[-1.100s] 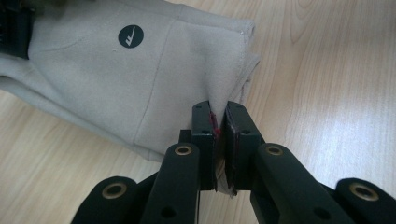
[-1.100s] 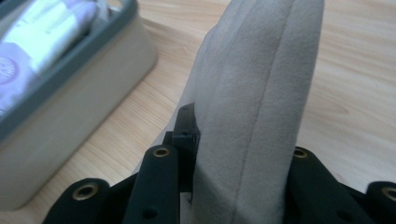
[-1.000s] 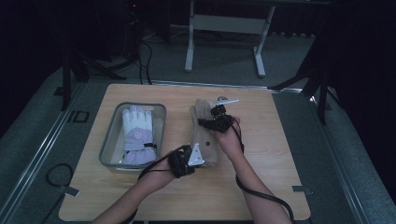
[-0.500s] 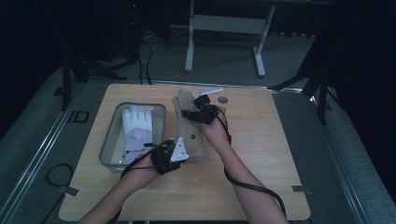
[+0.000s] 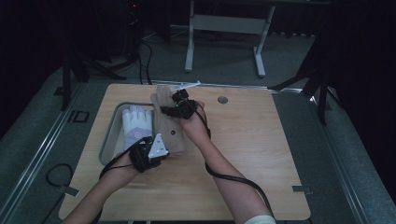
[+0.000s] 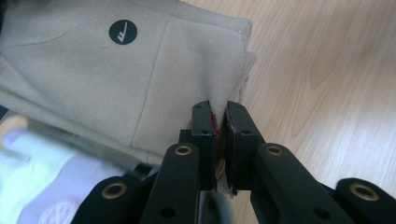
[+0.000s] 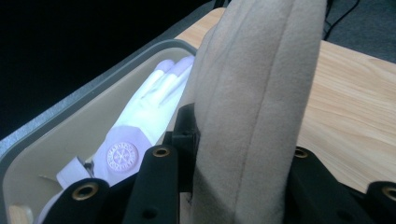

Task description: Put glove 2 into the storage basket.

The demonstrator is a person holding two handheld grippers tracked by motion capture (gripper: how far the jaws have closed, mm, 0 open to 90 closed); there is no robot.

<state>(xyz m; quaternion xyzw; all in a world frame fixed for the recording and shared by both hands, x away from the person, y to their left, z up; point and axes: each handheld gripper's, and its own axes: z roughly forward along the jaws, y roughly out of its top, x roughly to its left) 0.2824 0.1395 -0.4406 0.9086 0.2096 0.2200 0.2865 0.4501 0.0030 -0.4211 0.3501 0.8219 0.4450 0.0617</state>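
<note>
Beige glove (image 5: 167,122) lifted off the counter (image 5: 243,154), stretched between both grippers beside the bin (image 5: 110,140). Left gripper (image 6: 219,128) clamped on the cuff edge; right gripper (image 5: 181,104) clamped around the finger end. White glove (image 5: 135,125) already lying in the bin. Probably about halfway: one glove stowed, the beige one not yet over the bin, not yet released.

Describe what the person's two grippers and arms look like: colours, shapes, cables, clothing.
Both are black. The left claw has two flat black jaws with reddish pads and brass-coloured rivets on its links; a grey three-cornered plate sits on top. The right claw has a green light. Black cables trail from each. A pale sleeve covers the right upper arm.
</note>
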